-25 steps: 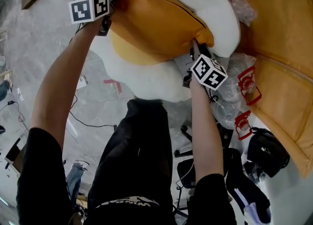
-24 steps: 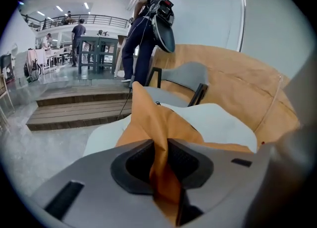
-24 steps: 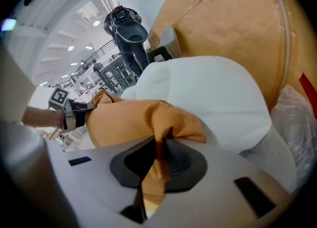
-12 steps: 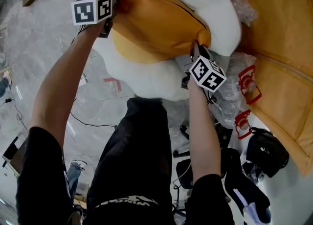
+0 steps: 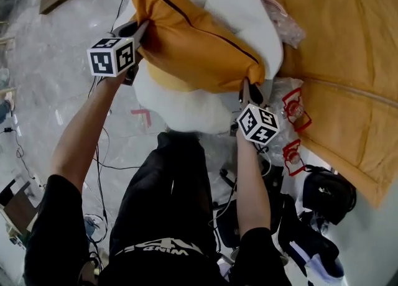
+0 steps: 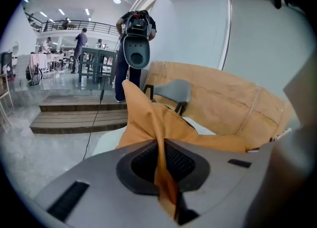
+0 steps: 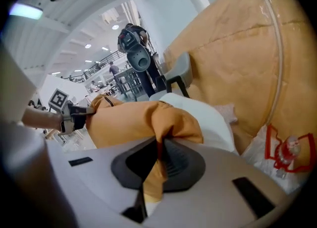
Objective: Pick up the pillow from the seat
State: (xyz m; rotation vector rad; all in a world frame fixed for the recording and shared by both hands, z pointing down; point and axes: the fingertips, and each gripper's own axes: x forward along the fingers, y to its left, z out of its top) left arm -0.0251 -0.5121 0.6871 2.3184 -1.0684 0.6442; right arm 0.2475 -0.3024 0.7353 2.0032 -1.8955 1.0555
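Pillow (image 5: 193, 48): orange, with a dark zip line along its top face. It lies across the white round seat (image 5: 249, 11), stretched between the two grippers; contact with the seat underneath cannot be judged from any view. Left gripper (image 5: 140, 33): jaws closed on the pillow's far-left corner, with a thin fold of orange fabric pinched between the dark pads. Right gripper (image 5: 249, 89): jaws closed on the near-right corner, the fabric bunched into a knot just above the pads and a strip of it running down between them. Both of the person's arms are extended, one to each end of the pillow. Surroundings: a large orange cover (image 5: 348, 61) lies right of the seat. A clear plastic bag with red print (image 5: 289, 110) is just beside the right gripper. A black bag (image 5: 326, 194) sits on the floor lower right.
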